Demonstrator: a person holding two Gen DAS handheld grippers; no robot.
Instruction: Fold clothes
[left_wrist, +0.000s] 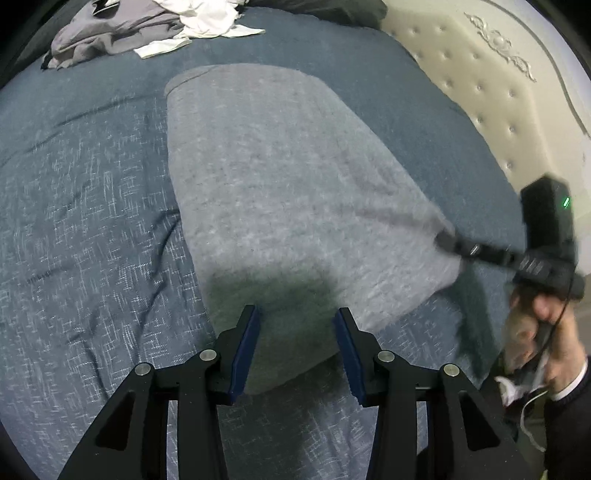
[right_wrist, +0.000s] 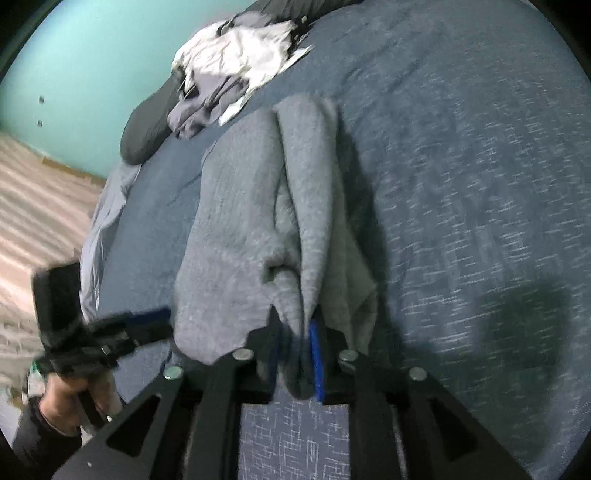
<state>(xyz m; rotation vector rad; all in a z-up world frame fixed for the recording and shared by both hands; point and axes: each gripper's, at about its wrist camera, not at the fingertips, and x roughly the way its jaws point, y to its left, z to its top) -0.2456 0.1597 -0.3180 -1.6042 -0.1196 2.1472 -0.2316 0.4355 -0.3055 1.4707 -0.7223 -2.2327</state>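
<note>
The left gripper (left_wrist: 295, 317) hovers, jaws released, over the near end of the grey garment (left_wrist: 280, 184) on the bed (left_wrist: 85, 184). The right gripper (right_wrist: 295, 336) grasps a bunched fold of its right edge. More clothes (left_wrist: 147, 26) lie far left.

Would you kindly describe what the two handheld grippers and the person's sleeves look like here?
Both the left gripper and the right gripper are black linkage frames with silver round pivot bolts and blue pads lining the fingers. The right unit carries a black box with a green light, and a thin black cable trails from it. The right hand shows a dark sleeve over a white cuff.
</note>
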